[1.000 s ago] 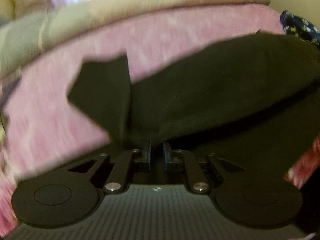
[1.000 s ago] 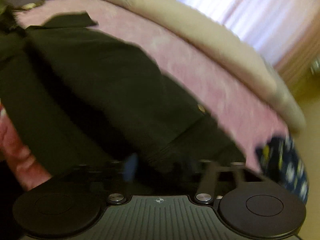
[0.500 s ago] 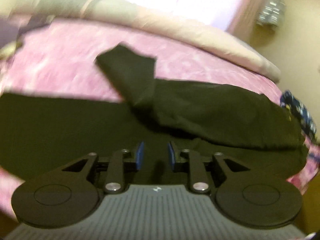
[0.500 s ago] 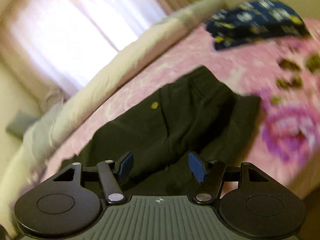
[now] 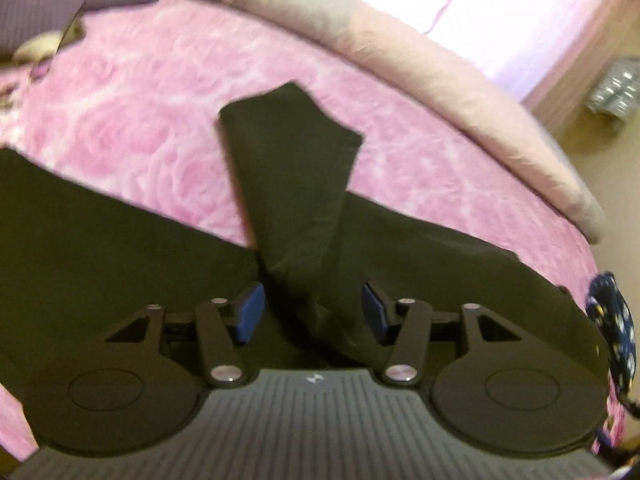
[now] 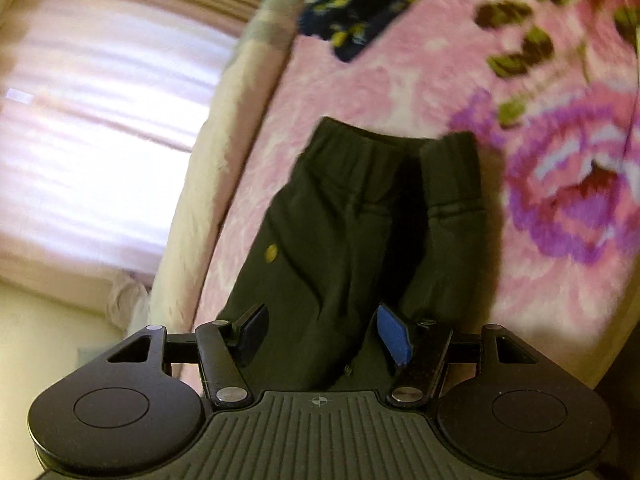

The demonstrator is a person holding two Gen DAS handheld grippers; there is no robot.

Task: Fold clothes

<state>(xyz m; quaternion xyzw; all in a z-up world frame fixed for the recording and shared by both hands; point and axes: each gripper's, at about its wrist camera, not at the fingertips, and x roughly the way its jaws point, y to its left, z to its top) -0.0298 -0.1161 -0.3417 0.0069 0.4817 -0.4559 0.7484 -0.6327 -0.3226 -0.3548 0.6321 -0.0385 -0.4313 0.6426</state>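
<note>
A black garment (image 5: 288,184) lies spread on the pink bedspread (image 5: 140,120), with one narrow part folded up over the rest. My left gripper (image 5: 313,312) hovers low over it. Its jaws are opening, and the folded strip runs between the blue pads (image 5: 250,312) without being pressed. In the right wrist view the same black garment (image 6: 332,216) shows a ribbed band at its far end and a small yellow dot. My right gripper (image 6: 322,334) stands open above its near end, gripping nothing.
A beige rolled duvet (image 5: 400,52) lines the far side of the bed. A navy patterned garment (image 6: 360,4) lies beyond the black one. Purple cloth (image 5: 36,12) sits at the upper left. A bright flowered blanket (image 6: 568,184) covers the bed's right side, and a curtained window (image 6: 100,140) is on the left.
The left jaws went from shut on the black cloth to wide apart, letting it lie on the bed. The right gripper stayed open while rolling and shifting along the garment.
</note>
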